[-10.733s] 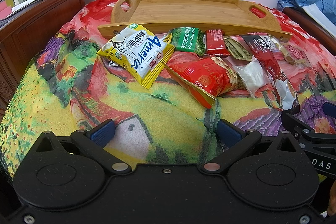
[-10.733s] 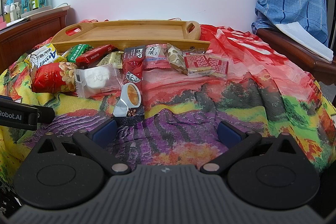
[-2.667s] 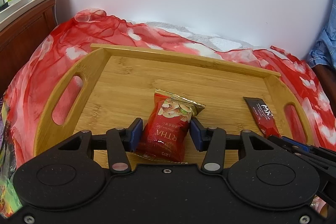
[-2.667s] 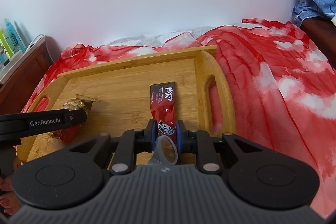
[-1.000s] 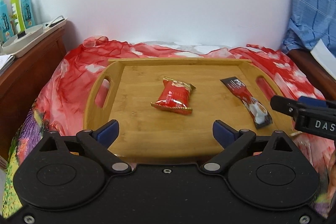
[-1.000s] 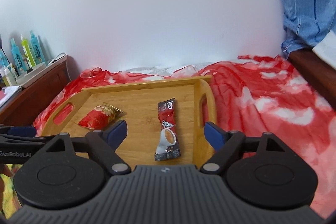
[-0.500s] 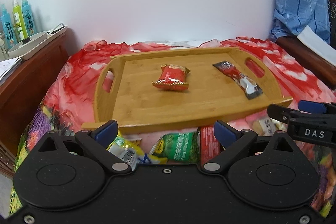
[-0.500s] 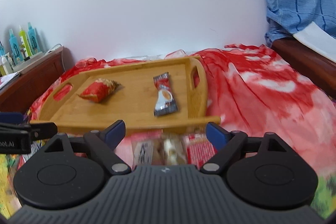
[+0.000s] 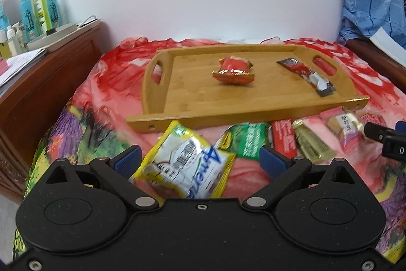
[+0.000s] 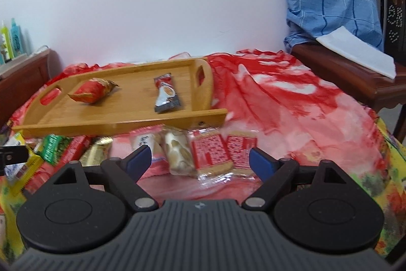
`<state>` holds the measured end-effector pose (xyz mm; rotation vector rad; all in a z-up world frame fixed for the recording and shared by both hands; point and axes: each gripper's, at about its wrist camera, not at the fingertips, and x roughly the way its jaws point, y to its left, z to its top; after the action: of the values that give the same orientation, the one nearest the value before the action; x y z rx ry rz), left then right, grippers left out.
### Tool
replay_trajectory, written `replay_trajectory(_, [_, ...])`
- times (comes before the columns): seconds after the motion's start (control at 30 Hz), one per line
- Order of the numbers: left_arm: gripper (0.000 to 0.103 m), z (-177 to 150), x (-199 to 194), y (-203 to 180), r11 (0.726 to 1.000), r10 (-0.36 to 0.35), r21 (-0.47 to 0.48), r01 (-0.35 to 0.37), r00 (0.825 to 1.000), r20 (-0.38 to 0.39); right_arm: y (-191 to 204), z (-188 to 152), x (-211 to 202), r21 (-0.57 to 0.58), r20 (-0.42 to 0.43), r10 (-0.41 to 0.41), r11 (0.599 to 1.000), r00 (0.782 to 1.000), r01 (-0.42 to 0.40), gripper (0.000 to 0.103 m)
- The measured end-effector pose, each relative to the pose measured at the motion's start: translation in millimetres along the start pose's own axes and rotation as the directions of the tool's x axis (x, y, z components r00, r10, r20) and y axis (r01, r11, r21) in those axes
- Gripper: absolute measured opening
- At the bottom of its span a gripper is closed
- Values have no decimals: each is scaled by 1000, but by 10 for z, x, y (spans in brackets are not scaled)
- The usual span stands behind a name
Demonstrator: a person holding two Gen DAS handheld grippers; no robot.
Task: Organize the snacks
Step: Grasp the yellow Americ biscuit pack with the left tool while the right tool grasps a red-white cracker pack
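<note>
A wooden tray (image 9: 192, 98) (image 10: 121, 113) lies on the bed and holds a red nut bag (image 9: 233, 69) (image 10: 92, 92) and a dark coffee stick (image 9: 307, 76) (image 10: 166, 97). Several snack packs lie in front of the tray. My left gripper (image 9: 200, 160) is open and empty, over a yellow and white bag (image 9: 185, 164) beside a green pack (image 9: 246, 140). My right gripper (image 10: 200, 160) is open and empty, over red wafer packs (image 10: 213, 153) and a beige candy pack (image 10: 177, 151).
A colourful cloth (image 10: 291, 103) covers the bed. A wooden cabinet (image 9: 43, 85) with bottles (image 9: 38, 9) stands left. A wooden chair (image 10: 355, 78) with a blue shirt and white paper stands right. The right gripper's tip (image 9: 385, 136) shows at the left view's right edge.
Both grippers let go of the nut bag and coffee stick on the tray, opened, and pulled back toward me. They now sit over the loose snacks in front of the tray.
</note>
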<state>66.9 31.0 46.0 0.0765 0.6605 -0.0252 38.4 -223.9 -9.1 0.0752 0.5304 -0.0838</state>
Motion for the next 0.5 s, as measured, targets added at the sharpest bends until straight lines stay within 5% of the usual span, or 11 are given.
replay_trajectory(0.5, [93, -100, 129, 111, 998, 49, 28, -49, 999, -10, -14, -13, 91, -11, -8, -100, 995, 995, 100, 62])
